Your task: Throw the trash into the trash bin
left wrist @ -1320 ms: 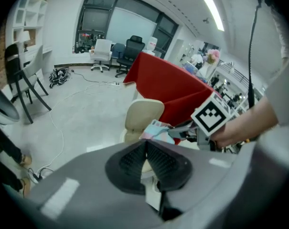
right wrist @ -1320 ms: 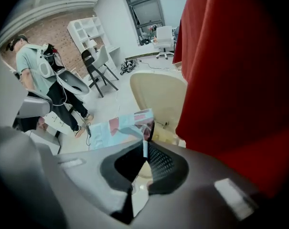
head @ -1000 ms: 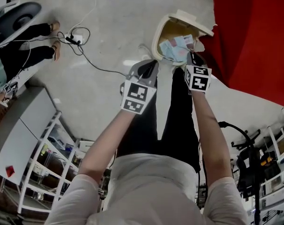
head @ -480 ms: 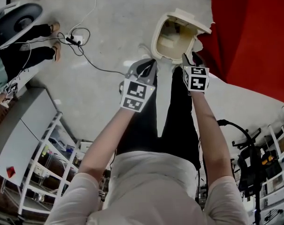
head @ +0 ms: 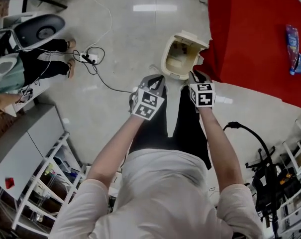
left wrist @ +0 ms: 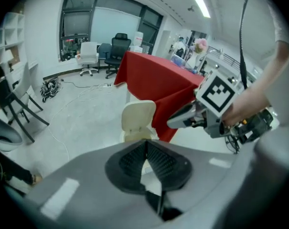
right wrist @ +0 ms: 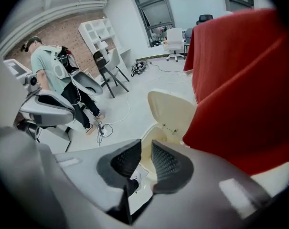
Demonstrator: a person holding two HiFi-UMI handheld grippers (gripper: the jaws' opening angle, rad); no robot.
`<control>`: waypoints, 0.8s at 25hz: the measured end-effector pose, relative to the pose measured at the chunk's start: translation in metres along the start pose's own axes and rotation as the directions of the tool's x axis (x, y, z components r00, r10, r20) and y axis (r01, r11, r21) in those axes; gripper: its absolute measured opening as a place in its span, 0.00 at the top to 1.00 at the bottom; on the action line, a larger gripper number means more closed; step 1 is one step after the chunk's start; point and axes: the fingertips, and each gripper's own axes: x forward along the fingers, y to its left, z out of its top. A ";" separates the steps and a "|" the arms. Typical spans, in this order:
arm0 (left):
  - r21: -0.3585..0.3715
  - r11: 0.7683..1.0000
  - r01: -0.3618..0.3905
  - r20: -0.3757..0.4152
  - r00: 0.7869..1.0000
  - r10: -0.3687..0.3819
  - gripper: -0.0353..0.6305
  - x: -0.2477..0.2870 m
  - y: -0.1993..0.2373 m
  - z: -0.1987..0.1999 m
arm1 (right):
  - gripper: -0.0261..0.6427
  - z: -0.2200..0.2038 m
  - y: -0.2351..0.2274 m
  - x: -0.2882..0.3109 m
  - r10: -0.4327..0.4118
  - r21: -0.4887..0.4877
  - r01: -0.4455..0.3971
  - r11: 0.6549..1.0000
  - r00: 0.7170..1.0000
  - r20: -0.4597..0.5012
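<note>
The cream trash bin stands on the floor with its lid tipped back, beside the red cloth. Its mouth shows only cream inside; no trash shows at the top. My left gripper hangs just short of the bin on the left, and in the left gripper view its jaws meet at the tips with nothing between them. My right gripper hovers at the bin's near right rim. Its jaws have just been closing, still stand a little apart, and hold nothing. The bin shows beyond them.
A table under a red cloth stands right of the bin, with a blue packet on it. Cables and a power strip lie on the floor at left, near a person. White shelving stands lower left, a black stand lower right.
A second ago bluish packets filled the bin's mouth under my right gripper; they have dropped out of sight. Both grippers have since lifted away from the bin.
</note>
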 end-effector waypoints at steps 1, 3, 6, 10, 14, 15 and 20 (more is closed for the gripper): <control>0.007 1.000 0.006 -0.001 1.000 -0.006 0.94 -0.005 -0.003 0.003 | 0.87 0.005 0.005 -0.010 0.006 -0.007 -0.006 1.000 1.000 0.009; 0.021 1.000 0.019 -0.014 1.000 -0.019 0.94 -0.014 -0.008 0.007 | 0.90 0.014 0.012 -0.029 0.013 -0.017 -0.013 1.000 1.000 0.027; 0.031 0.998 0.050 -0.020 0.999 -0.049 0.94 -0.032 -0.017 0.020 | 0.93 0.021 0.020 -0.060 0.020 -0.016 -0.019 1.000 0.999 0.046; 0.068 0.994 0.085 -0.005 0.996 -0.085 0.94 -0.061 -0.030 0.043 | 0.96 0.033 0.032 -0.098 0.071 0.009 -0.072 0.997 0.995 0.076; 0.104 0.987 0.121 0.005 0.992 -0.122 0.94 -0.088 -0.045 0.058 | 0.96 0.042 0.049 -0.133 0.112 -0.002 -0.112 0.994 0.988 0.108; 0.103 0.986 0.130 0.010 0.991 -0.131 0.94 -0.094 -0.048 0.061 | 0.96 0.043 0.051 -0.141 0.113 -0.007 -0.113 0.994 0.987 0.116; 0.056 0.986 0.159 0.034 0.986 -0.161 0.94 -0.119 -0.062 0.071 | 0.96 0.046 0.061 -0.172 0.099 -0.038 -0.095 0.995 0.985 0.141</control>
